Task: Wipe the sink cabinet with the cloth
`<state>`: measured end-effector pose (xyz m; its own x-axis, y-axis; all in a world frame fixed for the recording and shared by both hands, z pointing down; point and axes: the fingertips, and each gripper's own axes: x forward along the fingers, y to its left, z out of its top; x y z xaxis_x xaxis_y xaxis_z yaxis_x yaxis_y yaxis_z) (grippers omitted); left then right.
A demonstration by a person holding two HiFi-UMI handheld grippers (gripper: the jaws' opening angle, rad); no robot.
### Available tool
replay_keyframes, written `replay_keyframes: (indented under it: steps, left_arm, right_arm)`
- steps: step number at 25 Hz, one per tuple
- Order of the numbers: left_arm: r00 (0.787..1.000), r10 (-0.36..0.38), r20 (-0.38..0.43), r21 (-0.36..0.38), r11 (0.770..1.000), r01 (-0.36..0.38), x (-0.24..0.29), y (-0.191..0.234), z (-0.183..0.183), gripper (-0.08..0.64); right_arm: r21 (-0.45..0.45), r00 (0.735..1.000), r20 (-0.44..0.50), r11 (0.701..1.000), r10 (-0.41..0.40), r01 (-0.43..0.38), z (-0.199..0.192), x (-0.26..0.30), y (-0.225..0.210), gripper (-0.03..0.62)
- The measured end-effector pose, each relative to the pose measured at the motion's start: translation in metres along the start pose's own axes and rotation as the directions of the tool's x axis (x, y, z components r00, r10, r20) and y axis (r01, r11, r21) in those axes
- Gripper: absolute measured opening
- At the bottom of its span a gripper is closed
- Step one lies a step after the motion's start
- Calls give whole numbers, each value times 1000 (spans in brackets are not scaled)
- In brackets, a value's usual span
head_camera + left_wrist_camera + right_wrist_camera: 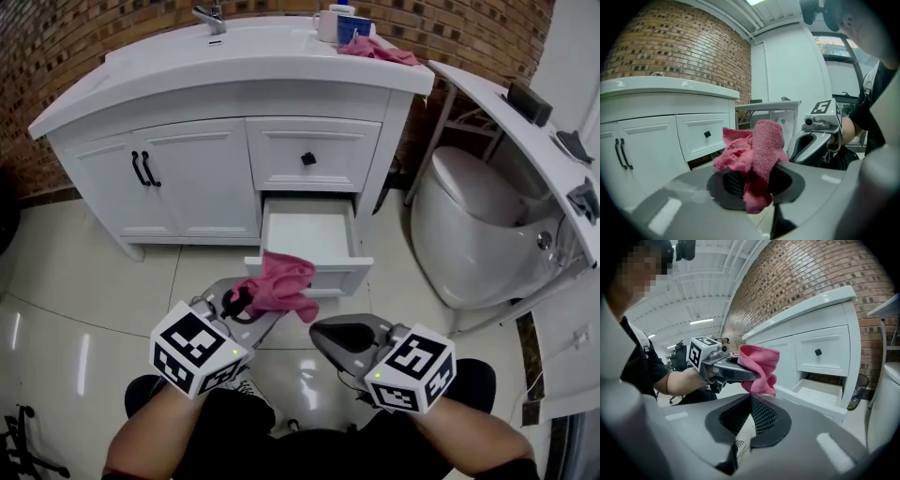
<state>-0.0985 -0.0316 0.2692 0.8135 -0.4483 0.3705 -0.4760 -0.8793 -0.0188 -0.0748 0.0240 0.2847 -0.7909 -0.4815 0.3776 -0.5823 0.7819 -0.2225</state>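
One boxy white sink cabinet (202, 187) has panelled fronts, two doors with black bar handles and two drawers. Its lower drawer (309, 234) stands open. Beside it sits one glossy, rounded white toilet (469, 220). Of the two grey tongs, the left tongs (241, 302) are clenched on a crumpled pink nubbly cloth (281, 281), held before the open drawer's front. The right tongs (323, 333) are closed and empty. A second cloth (375, 49), also pink, lies on the countertop.

Your left gripper (246, 303) grips the pink cloth (281, 281) just in front of the open drawer (309, 234) of the white sink cabinet (187, 169); your right gripper (324, 334) sits just beside it.
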Motion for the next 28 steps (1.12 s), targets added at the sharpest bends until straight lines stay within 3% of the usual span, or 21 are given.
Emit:
replay_keyframes:
  steps: [6, 14, 20, 24, 28]
  left_arm:
    - [1000, -8, -26, 21, 1000, 8, 25, 35, 12, 98]
    - [997, -23, -71, 15, 1000, 25, 70, 89, 12, 97]
    - [993, -31, -110, 27, 999, 34, 112, 125, 10, 97]
    - [981, -54, -185, 7, 998, 56, 151, 144, -9, 97]
    - [960, -92, -266, 2, 995, 96, 194, 152, -28, 97]
  right_arm:
    - [16, 1000, 3, 1000, 23, -23, 20, 20, -17, 6]
    - [36, 996, -61, 998, 62, -60, 30, 55, -56, 6]
    - [37, 988, -114, 994, 105, -101, 20, 84, -74, 6]
    - [-10, 983, -143, 993, 116, -119, 14, 98, -78, 6]
    - [2, 982, -147, 993, 120, -121, 16, 99, -98, 6]
